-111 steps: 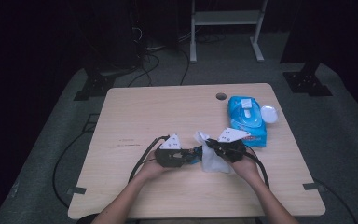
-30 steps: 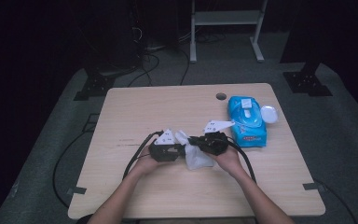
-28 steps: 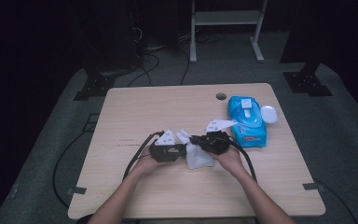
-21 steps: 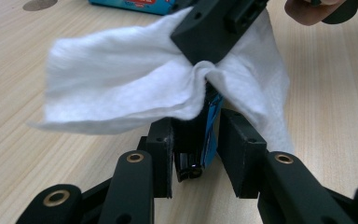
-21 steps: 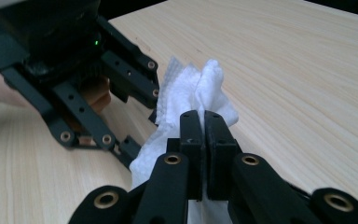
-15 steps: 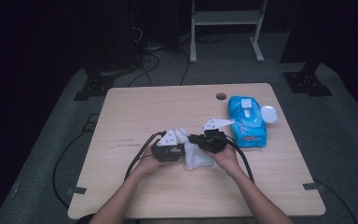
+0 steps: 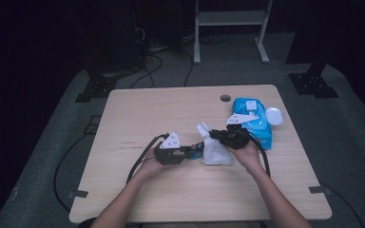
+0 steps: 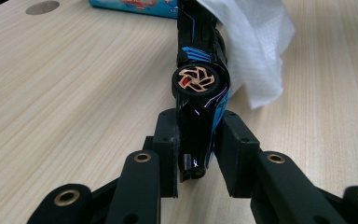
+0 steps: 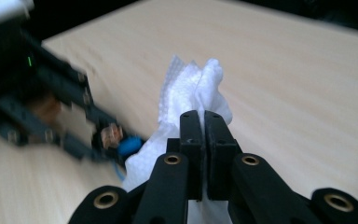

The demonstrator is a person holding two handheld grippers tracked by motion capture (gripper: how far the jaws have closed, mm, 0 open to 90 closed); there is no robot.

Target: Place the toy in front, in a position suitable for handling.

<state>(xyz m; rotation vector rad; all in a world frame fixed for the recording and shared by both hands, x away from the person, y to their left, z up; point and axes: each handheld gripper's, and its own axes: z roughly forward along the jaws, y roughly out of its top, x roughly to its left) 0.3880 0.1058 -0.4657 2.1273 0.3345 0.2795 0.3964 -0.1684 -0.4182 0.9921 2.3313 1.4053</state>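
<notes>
Toy car (image 8: 199, 88), black with blue stripes and a copper-spoked wheel, sits clamped by one end between the jaws of the left gripper (image 8: 196, 144), its pads pressing on both flanks. From the high view the left gripper (image 7: 190, 153) lies low over the middle of the wooden table (image 7: 171, 114), held in the person's left hand (image 7: 154, 166), with the car's blue end poking toward the right.

Pinched tight in the right gripper (image 9: 204, 135) is a white paper wipe (image 9: 191, 88); the jaws are nearly together with only the thin sheet between them, and the loose paper bunches up above the tips and hangs below them. In the high view the wipe (image 7: 215, 147) hangs against the far end of the car, right where the two grippers meet. The right gripper (image 7: 218, 137) comes in from the right side.

Behind the right hand, a blue pack of wipes (image 7: 256, 118) lies near the table's right edge, with a white round lid (image 7: 274, 116) just beside it.
</notes>
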